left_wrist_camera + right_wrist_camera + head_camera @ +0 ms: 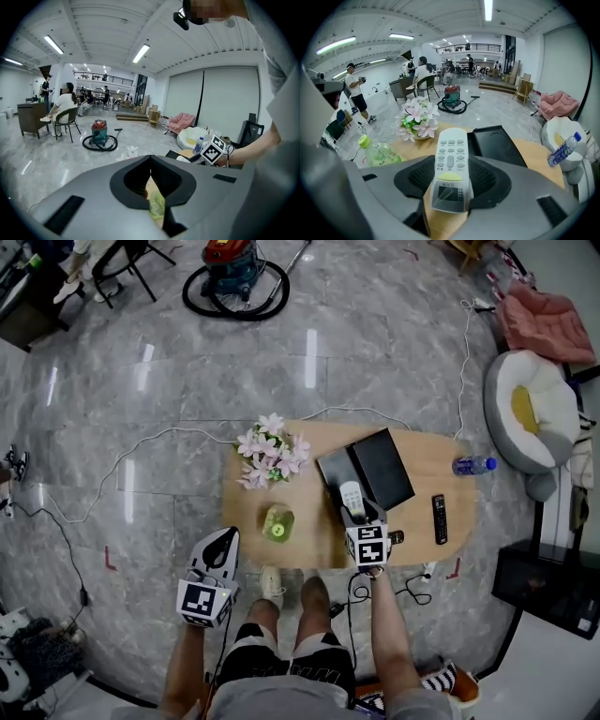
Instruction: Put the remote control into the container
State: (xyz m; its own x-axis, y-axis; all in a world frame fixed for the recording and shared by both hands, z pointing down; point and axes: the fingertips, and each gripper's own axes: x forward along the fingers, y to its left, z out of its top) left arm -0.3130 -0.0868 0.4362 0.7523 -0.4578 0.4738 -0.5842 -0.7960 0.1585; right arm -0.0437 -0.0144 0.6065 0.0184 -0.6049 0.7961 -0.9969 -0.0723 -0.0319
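My right gripper [356, 515] is shut on a white remote control [352, 499] and holds it over the wooden table [422, 549]. In the right gripper view the remote [451, 145] lies lengthwise between the pads, buttons and small screen facing up, with the gripper [450, 165] clamped on its sides. The black container [382, 465] stands open just beyond the remote, its lid [335, 468] beside it; it also shows as a black container [497, 144] past the remote's tip. My left gripper [219, 545] is shut with nothing in it, off the table's near left edge.
A vase of pink flowers [270, 456] and a green bottle [277, 524] stand on the table's left half. A black remote [439, 518] and a water bottle [473, 465] lie at the right end. A cable [141, 451] runs over the floor; a vacuum cleaner [230, 268] stands far off.
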